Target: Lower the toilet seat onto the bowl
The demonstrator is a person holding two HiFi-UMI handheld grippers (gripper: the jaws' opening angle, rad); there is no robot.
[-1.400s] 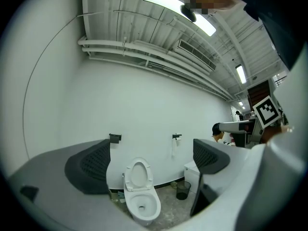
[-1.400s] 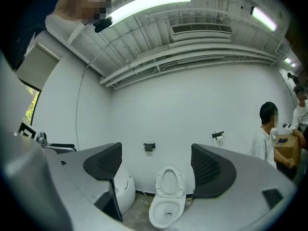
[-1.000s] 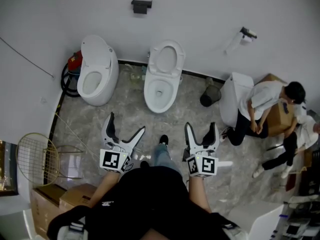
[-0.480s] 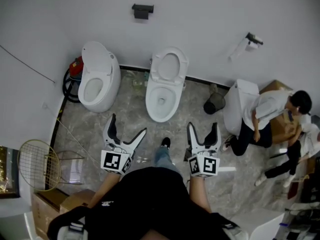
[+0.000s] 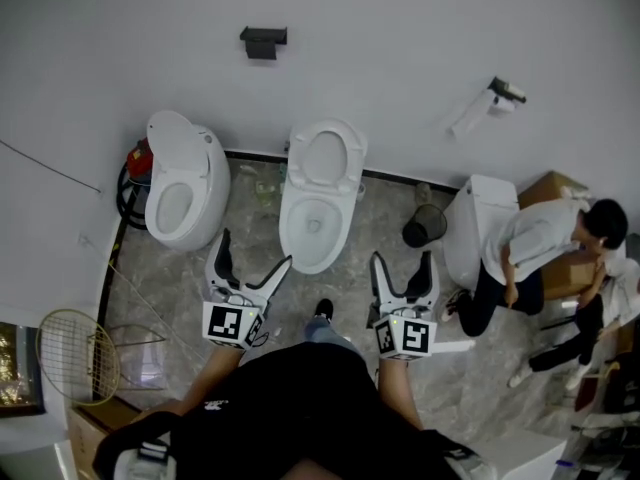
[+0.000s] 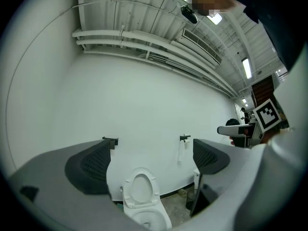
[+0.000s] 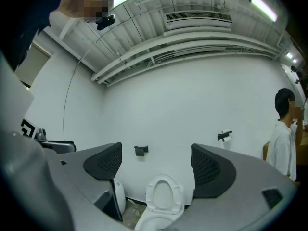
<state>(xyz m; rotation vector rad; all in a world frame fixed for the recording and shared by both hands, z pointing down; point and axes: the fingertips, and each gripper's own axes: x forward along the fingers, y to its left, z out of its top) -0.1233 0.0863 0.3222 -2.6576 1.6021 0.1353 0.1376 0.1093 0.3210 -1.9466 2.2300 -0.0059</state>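
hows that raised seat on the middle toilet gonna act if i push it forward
The toilet seat looks like a rigid plastic ring, so it probably swings as one stiff piece. It stands nearly upright, so once tipped forward it may drop onto the bowl and slam. Its smooth white surface could be slippery.

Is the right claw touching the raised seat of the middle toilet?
Apart. The head view shows bare floor between the right claw and the toilet, whose raised seat stands farther back by the wall.
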